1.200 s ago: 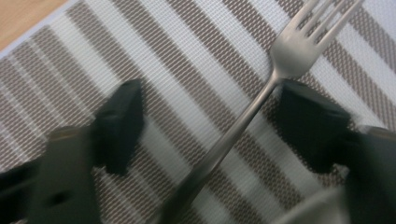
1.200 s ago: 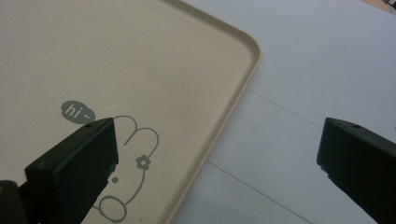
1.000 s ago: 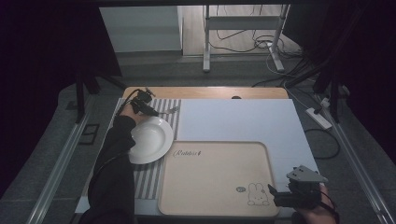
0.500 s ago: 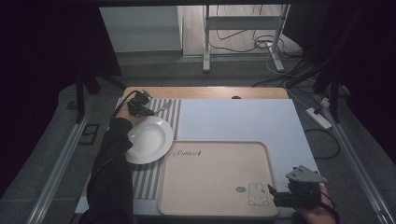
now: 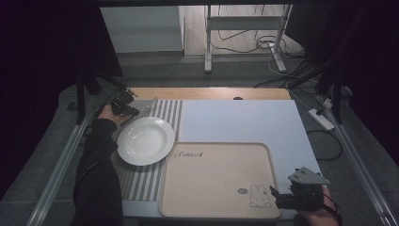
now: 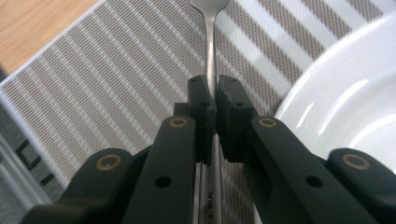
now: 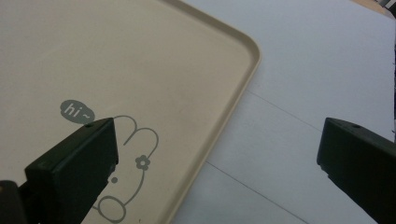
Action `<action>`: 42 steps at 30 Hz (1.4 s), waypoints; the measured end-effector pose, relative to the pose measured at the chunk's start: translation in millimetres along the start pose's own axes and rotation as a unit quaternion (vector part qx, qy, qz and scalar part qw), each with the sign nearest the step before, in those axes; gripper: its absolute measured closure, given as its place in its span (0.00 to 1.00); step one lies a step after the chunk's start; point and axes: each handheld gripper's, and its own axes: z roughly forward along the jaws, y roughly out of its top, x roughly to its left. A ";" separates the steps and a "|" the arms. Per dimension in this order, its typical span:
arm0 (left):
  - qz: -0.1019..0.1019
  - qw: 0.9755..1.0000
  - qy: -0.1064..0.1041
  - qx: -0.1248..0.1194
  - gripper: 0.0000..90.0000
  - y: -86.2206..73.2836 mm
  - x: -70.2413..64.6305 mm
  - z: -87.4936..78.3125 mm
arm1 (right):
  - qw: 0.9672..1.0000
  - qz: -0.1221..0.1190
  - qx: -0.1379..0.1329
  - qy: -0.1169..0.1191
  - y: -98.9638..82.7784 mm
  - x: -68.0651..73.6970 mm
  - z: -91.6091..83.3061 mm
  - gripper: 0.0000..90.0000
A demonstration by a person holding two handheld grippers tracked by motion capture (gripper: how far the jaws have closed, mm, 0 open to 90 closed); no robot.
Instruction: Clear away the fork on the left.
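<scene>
Steel fork (image 6: pixel 211 46) handle pinched between left gripper (image 6: pixel 215 93) pads — beside plate (image 6: pixel 345 98)

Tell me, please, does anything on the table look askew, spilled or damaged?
Nothing stands out. The white plate lies flat on the striped mat, the beige tray sits square beside it, and the left gripper holds a fork by its handle. No spill or damage shows.

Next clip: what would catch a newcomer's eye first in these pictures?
Probably the white plate on the striped placemat at the table's left, bright against the dim room. Right behind it, the left tongs are shut on the thin metal handle of a fork over the stripes. Next comes the beige tray with its rabbit drawing, near which the right tongs wait wide open at the corner.
</scene>
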 end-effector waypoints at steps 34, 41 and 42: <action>0.012 0.993 -0.101 -0.068 0.94 -45.4 -102.9 -37.8 | 1.000 0.001 -0.003 -0.003 -0.1 0.3 -0.7 0.00; 0.017 0.991 -0.110 -0.070 0.94 -56.2 -126.6 -45.3 | 1.000 0.000 -0.002 -0.003 0.0 0.8 -0.9 0.00; 0.018 0.991 -0.111 -0.072 0.94 -58.3 -130.2 -46.9 | 1.000 -0.001 -0.002 -0.003 0.0 0.9 -0.9 0.00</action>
